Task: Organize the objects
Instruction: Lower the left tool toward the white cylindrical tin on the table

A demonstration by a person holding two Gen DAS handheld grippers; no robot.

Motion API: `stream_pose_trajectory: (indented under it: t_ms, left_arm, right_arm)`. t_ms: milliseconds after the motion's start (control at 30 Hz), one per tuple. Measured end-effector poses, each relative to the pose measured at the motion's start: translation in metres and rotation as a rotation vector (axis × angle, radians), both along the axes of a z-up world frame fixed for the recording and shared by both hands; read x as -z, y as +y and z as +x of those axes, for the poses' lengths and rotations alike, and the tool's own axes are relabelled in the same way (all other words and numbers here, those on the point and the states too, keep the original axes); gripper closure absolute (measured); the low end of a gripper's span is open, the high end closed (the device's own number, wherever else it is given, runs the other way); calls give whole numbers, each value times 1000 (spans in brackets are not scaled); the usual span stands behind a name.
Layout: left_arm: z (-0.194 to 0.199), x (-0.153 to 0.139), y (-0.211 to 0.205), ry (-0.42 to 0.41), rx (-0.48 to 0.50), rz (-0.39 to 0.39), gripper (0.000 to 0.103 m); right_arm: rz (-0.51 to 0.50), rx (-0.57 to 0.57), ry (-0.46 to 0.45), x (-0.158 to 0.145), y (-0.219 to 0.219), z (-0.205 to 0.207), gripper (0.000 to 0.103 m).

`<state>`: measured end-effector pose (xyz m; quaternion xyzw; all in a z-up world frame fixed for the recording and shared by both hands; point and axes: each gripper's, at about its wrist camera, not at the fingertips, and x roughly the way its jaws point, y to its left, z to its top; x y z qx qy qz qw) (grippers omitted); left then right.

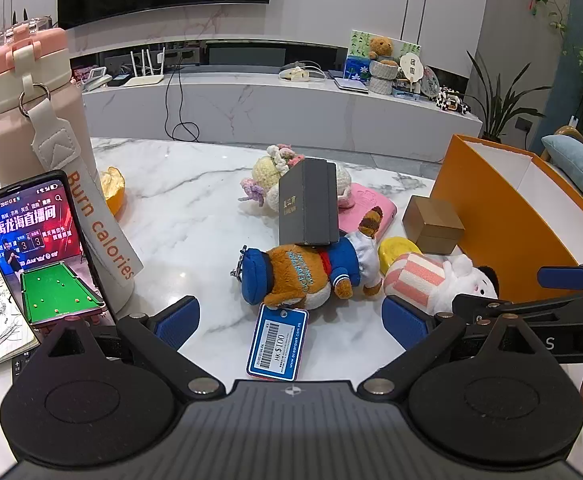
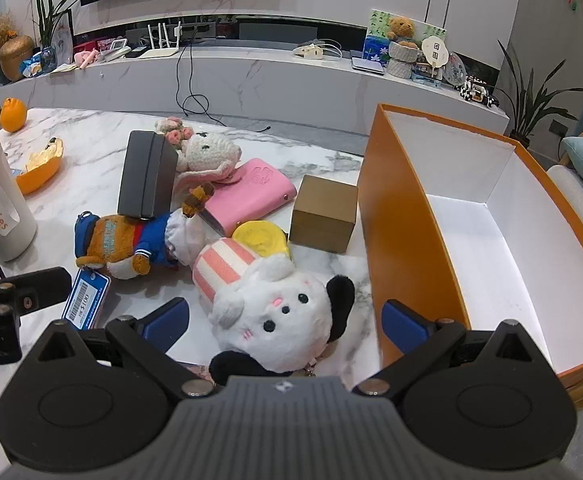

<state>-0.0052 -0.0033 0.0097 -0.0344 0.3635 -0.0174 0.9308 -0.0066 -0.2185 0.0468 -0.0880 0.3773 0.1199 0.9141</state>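
Note:
A brown plush in blue clothes (image 1: 307,272) lies on the marble table (image 1: 179,208), its blue price tag (image 1: 277,342) just ahead of my open, empty left gripper (image 1: 289,320). A dark grey box (image 1: 309,204) leans over it. A white plush with black ears and a pink striped hat (image 2: 275,304) lies between the fingers of my open right gripper (image 2: 285,324). The open orange box (image 2: 403,216) with a white inside stands to the right. The brown plush also shows in the right wrist view (image 2: 131,240).
A crocheted doll (image 2: 207,152), a pink case (image 2: 251,192), a yellow disc (image 2: 261,238) and a small gold box (image 2: 323,214) lie behind the plushes. A pink bottle (image 1: 39,152) and a lit phone (image 1: 39,248) stand left. Orange peel (image 2: 39,168) lies at far left.

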Motion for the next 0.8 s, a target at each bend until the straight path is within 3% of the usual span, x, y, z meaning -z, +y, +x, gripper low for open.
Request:
stream_pose_trajectory:
  t_ms: [467,633,800]
  left_arm:
    - [0,5,-5,17,23,6,0]
    - [-2,9,-9,50,49,-47,0]
    - [-6,16,-23,70,90,-41,0]
  right_arm:
    - [-6,7,-8,0,-3,4,1]
    - [-16,8,-12,1,-5,7,1]
    - [-30,-7,-30,2,-6,8,1]
